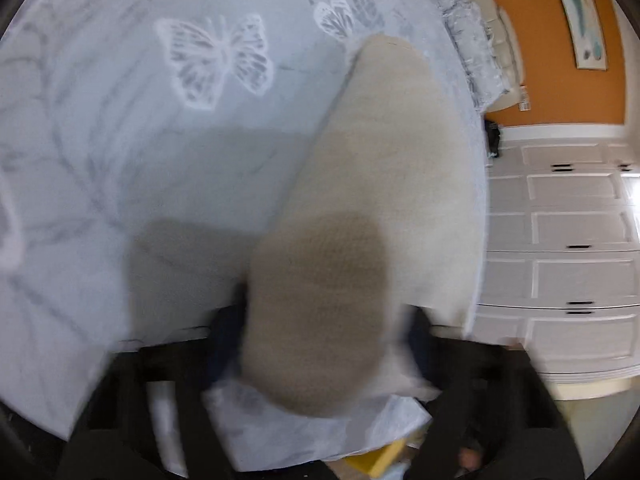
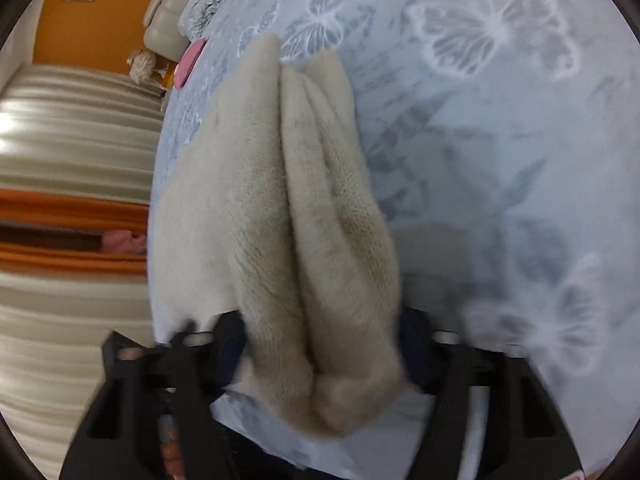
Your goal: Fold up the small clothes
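Observation:
A beige knit garment (image 1: 380, 180) lies folded lengthwise on a pale blue bedspread (image 1: 160, 160) printed with white butterflies. Its near end bulges between the dark fingers of my left gripper (image 1: 324, 340); a thin pale gap shows beside the right-hand finger, so the jaws stand apart around the cloth. In the right wrist view the same garment (image 2: 256, 200) shows as stacked folds running away from me. Its near end sits between the fingers of my right gripper (image 2: 324, 348), which stand spread on either side without squeezing it. Both views are blurred.
The bedspread's edge (image 2: 160, 184) drops off at the left of the right wrist view, beside striped fabric (image 2: 72, 140). A pink object (image 2: 190, 60) lies near that edge. White panelled drawers (image 1: 568, 240) and an orange wall (image 1: 552, 60) stand beyond the bed.

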A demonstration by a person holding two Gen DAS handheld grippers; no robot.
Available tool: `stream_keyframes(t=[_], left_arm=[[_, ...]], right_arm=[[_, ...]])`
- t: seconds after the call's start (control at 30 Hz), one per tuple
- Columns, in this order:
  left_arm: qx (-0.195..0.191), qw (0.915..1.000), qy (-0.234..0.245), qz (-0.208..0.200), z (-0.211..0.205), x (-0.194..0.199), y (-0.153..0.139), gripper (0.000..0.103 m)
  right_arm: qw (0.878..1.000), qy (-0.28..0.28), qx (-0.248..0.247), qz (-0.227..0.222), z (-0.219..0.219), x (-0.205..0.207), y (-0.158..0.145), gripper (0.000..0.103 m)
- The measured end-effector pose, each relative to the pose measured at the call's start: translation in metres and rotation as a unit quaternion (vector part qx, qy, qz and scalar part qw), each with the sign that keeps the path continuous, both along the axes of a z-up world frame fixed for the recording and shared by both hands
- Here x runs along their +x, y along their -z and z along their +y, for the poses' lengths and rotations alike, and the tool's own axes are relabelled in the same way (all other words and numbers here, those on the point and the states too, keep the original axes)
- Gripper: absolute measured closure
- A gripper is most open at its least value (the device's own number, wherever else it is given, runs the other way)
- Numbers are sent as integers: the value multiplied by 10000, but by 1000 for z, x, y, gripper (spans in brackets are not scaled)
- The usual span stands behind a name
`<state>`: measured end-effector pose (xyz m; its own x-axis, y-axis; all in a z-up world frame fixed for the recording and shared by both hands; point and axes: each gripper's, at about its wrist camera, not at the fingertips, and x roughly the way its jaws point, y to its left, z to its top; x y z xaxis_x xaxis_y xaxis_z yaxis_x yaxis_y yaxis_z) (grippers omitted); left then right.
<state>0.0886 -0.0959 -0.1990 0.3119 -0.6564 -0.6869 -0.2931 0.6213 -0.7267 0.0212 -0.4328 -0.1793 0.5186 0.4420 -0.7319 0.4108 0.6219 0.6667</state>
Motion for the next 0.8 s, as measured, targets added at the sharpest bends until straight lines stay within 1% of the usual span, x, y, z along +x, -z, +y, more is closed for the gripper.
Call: stream_keyframes(t=[0.03,0.07,0.1,0.17,0.2,0.23,0.27,0.3,0.37,0.4,0.43,0.47,0.5,0.53,0.57,0.6,0.63,0.67,0.7,0.73,0.77,0.8], left_arm=[[5,10000,-23,-91,2,1,-11,63],[75,9997,13,-249,4,1,-25,65],[128,9988,40,-481,7,0,-40,68],[159,9949,64,-995,22,-4,-78,70],[163,9935,78,-1125,31,-7,-91,70],[206,9929,94,-1167,41,-11,-99,70],[268,9930,112,-1148,46,-15,-100,70],[388,9933,162,-1080,50,-20,-96,69],[722,9948,228,-684,50,-32,-67,65],[953,9946,280,-308,48,-39,-42,63],[1072,9938,225,-176,48,-46,-32,61],[1093,9935,137,-288,49,-52,-32,60],[1179,9919,117,-468,49,-57,-40,59],[1435,9870,161,-709,46,-62,-59,62],[1598,9827,187,-921,44,-64,-77,62],[1647,9792,202,-1169,44,-64,-95,61],[1709,9742,220,-1457,43,-65,-114,61],[1668,9684,241,-1841,41,-63,-134,61],[1619,9651,275,-2039,38,-59,-145,61],[1555,9616,365,-2231,32,-50,-156,61],[1476,9599,443,-2342,28,-39,-162,61],[1439,9583,456,-2426,19,-26,-163,61]], right_arm=[[9999,-57,-53,-150,6,2,-12,61],[9990,-170,-99,-392,12,3,-28,65],[9978,-261,-101,-596,18,2,-41,66],[9927,-514,-222,-1064,32,-1,-78,67],[9910,-598,-250,-1171,36,-2,-87,67],[9892,-735,-253,-1240,43,-5,-93,67],[9888,-846,-280,-1200,48,-6,-91,67],[9888,-947,-373,-1087,55,-8,-82,65],[9892,-1173,-751,-449,65,-10,-38,59],[9887,-1204,-896,52,66,-10,-11,47],[9910,-1084,-744,253,63,-16,8,47],[9964,-741,-406,115,56,-27,8,46],[9981,-517,-325,81,52,-34,1,46],[9973,-354,-644,8,51,-40,-17,46],[9946,-324,-988,-78,54,-44,-33,47],[9906,-375,-1297,-211,58,-45,-50,57],[9855,-511,-1557,-447,64,-43,-70,65],[9821,-618,-1675,-596,69,-40,-83,83],[9795,-705,-1749,-702,75,-34,-94,102],[9780,-811,-1742,-815,80,-22,-103,102],[9770,-884,-1720,-902,85,-14,-108,102],[9736,-1017,-1768,-1027,93,2,-112,102]])
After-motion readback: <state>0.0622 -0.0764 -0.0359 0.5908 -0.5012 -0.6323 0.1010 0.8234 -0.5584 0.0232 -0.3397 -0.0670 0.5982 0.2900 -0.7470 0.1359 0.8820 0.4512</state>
